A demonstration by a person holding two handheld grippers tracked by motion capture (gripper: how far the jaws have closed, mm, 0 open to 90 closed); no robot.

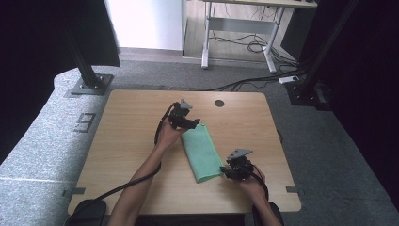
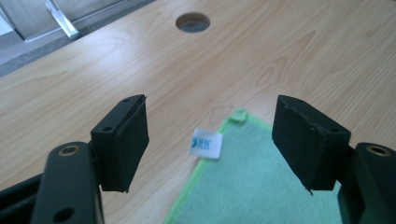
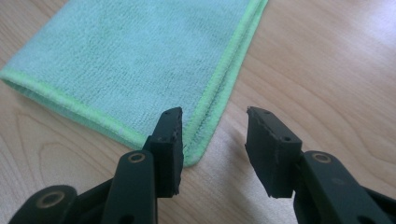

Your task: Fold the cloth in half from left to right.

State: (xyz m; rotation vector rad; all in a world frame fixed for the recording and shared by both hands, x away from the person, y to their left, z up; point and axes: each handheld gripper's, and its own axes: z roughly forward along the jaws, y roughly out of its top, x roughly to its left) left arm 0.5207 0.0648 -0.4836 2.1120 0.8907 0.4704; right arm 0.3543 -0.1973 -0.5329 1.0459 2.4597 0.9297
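Two hand-held grippers (image 1: pixel 194 123) (image 1: pixel 225 172) open, cloth (image 1: pixel 201 150) corners free

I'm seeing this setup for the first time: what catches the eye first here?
A folded green cloth lies slantwise in the middle of the wooden table. The left gripper sits at its far corner, where a small white label sticks out, and the right gripper at its near corner. Both stand open, nothing between their jaws.

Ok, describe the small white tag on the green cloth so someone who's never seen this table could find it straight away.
Start at the light wooden table, where a folded mint-green microfibre cloth lies near the middle. Go to the cloth's far end, near the table's round cable hole. There a small white square label with blue print sticks out from the brighter green hem, the only white patch.
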